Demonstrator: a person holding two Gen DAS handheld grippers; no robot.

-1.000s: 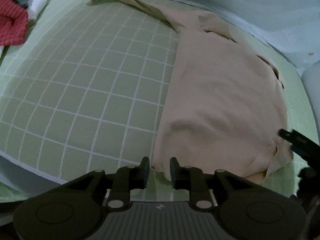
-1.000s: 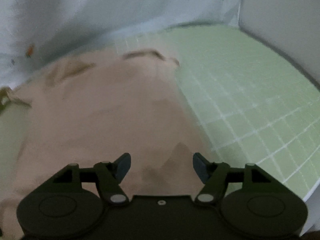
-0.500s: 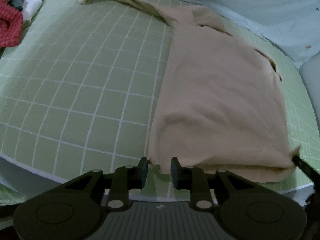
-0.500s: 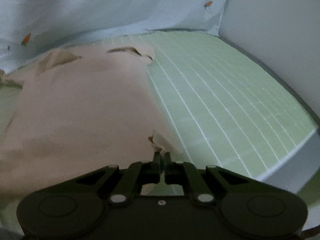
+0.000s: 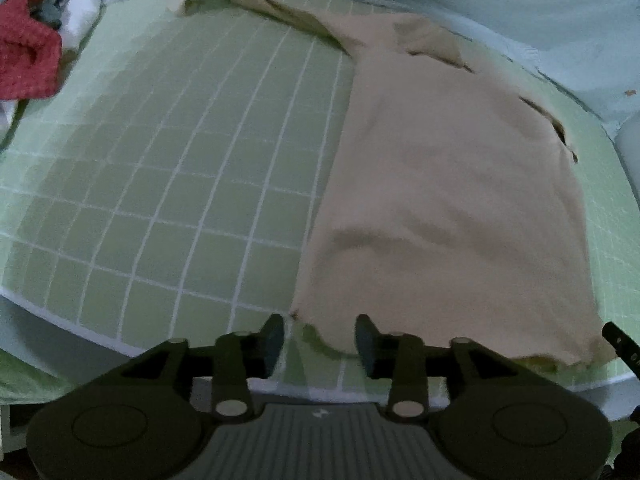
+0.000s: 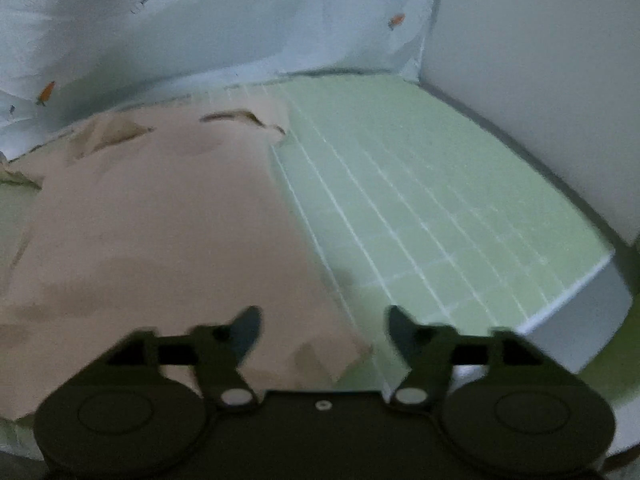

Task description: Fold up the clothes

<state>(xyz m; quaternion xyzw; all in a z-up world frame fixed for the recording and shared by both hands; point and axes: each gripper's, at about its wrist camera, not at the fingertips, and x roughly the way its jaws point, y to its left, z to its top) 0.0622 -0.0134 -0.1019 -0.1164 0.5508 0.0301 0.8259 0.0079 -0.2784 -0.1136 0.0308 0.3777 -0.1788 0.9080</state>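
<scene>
While beige garment (image 5: 448, 200) covers the mat (image 5: 192, 184), red cloth (image 5: 24, 64) lies apart.

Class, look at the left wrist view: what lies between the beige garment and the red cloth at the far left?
Only bare green grid mat separates the beige garment from the red cloth; the left wrist view shows it.

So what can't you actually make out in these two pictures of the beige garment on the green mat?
- Beige garment: its near hem in the left wrist view lies partly behind the left gripper.
- Its near corner in the right wrist view is motion-blurred, between the right gripper's open jaws.
- Red cloth: cut off by the left wrist view's edge.
- Orange marks on the backdrop: too small to identify.
</scene>
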